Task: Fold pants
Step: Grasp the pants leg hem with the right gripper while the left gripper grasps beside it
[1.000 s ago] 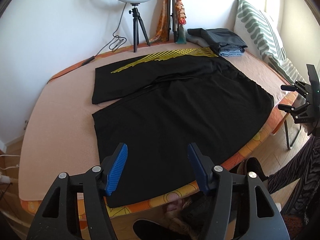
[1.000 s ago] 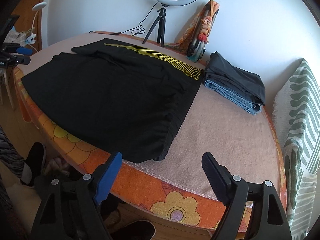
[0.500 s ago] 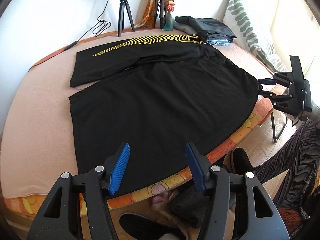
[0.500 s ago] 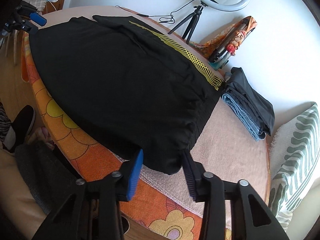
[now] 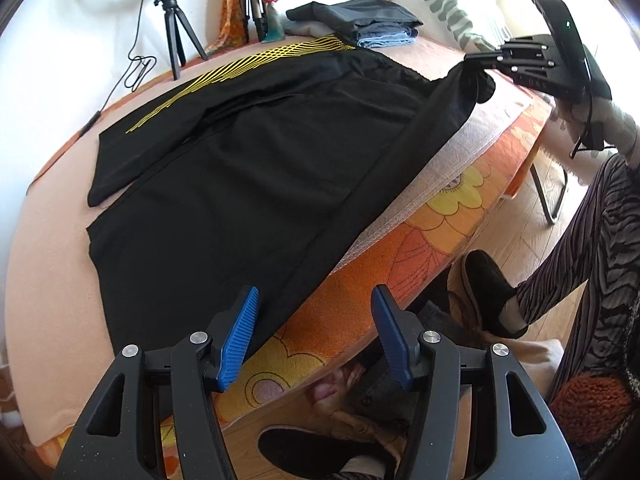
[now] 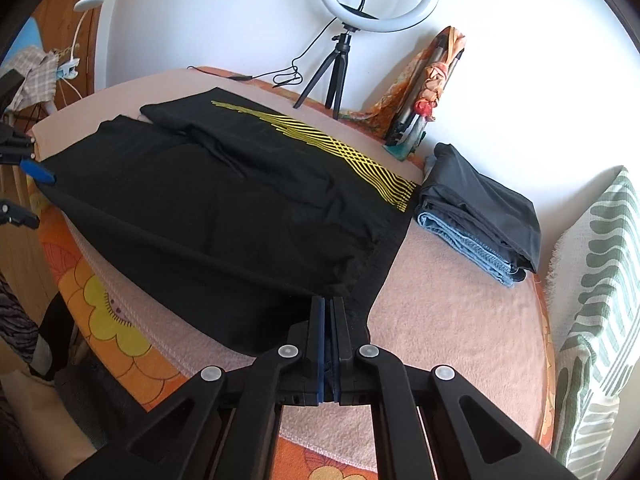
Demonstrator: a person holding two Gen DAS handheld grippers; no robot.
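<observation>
A second ago my right claw (image 6: 328, 312) was wide apart above the bed (image 6: 460, 312); now it is clenched on the waistband corner of the black pants (image 5: 248, 184) and lifts it a little from the pink blanket. My left claw (image 5: 312, 336) is released, near the leg hem at the bed's edge. The pants lie spread on the bed. I can read no writing, only yellow stripes (image 6: 320, 140).
</observation>
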